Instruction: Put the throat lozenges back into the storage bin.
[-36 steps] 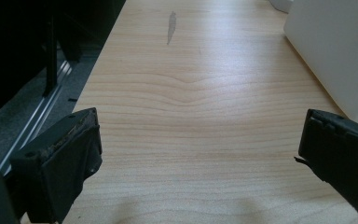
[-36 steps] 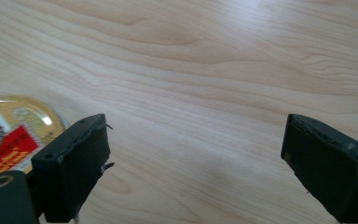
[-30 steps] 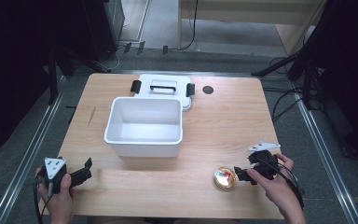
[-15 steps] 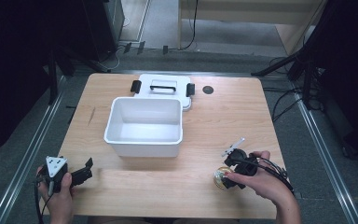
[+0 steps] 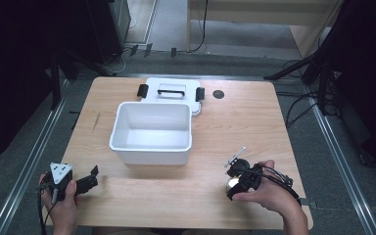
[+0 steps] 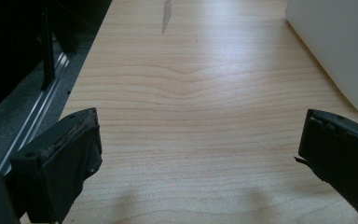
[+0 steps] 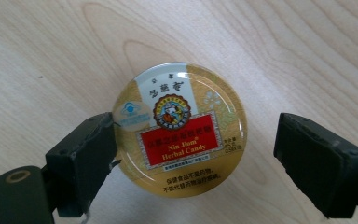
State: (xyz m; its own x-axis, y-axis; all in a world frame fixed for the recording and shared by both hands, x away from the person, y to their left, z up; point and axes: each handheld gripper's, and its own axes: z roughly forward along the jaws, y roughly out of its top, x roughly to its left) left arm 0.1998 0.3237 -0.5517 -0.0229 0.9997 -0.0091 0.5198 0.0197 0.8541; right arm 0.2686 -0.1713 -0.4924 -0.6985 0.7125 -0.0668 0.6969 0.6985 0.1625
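At the near right of the wooden surface (image 5: 215, 196), the right hand-held gripper (image 7: 193, 161) points straight down over a round gold candy tin (image 7: 180, 129) that lies flat with its label up; its jaws are spread wide, the left one touching or just beside the tin's rim and the right one standing clear of it, so the tin sits between them, ungrasped. At the near left corner the left hand-held gripper (image 6: 200, 154) hangs low with its jaws wide apart and only bare wood between them. Farther back, mid-surface, stands an open white box (image 5: 152, 132), with its lid (image 5: 171, 93) lying flat just behind it.
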